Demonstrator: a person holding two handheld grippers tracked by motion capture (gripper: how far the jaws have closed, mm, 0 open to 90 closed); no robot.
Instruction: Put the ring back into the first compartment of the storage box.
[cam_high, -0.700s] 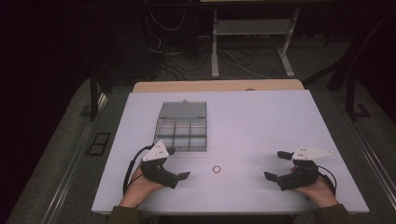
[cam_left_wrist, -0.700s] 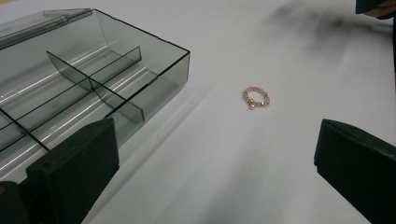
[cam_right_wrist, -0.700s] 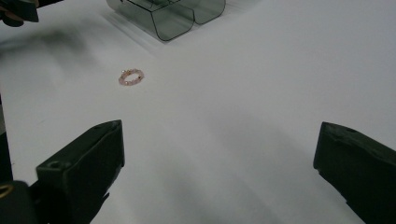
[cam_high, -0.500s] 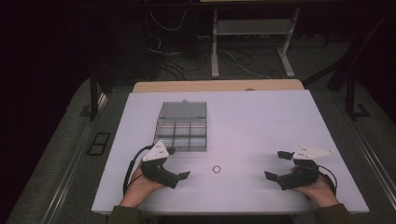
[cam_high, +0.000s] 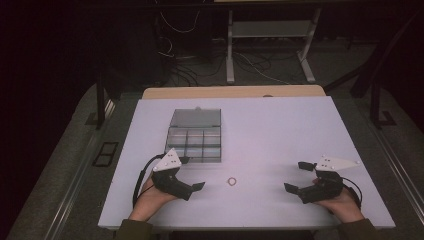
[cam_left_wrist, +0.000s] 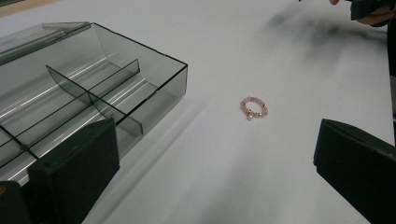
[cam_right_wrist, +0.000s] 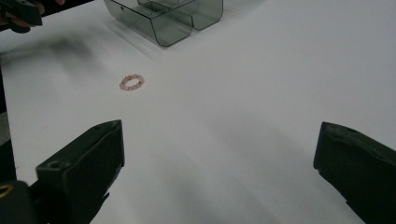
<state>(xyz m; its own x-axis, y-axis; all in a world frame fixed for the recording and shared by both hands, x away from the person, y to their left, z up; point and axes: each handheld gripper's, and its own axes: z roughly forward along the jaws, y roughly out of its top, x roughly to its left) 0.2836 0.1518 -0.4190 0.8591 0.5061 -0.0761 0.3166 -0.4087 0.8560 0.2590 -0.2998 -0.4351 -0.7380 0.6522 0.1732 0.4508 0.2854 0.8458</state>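
Note:
A small pink beaded ring (cam_high: 231, 181) lies on the white table (cam_high: 280, 130) between my two grippers. It shows ahead of the left jaws (cam_left_wrist: 254, 108) and off to the left of the right jaws (cam_right_wrist: 131, 82). A smoky clear compartment box (cam_high: 195, 137) with its lid folded back stands just beyond my left gripper (cam_high: 192, 173). That gripper rests on the table, open and empty (cam_left_wrist: 215, 140), its left jaw beside the box's near corner (cam_left_wrist: 154, 88). My right gripper (cam_high: 296, 176) rests at the right, open too, nothing between its jaws (cam_right_wrist: 219, 135).
The box's compartments (cam_left_wrist: 70, 102) look empty, and the box also shows far off in the right gripper view (cam_right_wrist: 163, 18). A wooden strip (cam_high: 235, 92) runs along the table's far edge. Beyond it, cables and a metal stand (cam_high: 270, 45) are on the dark floor.

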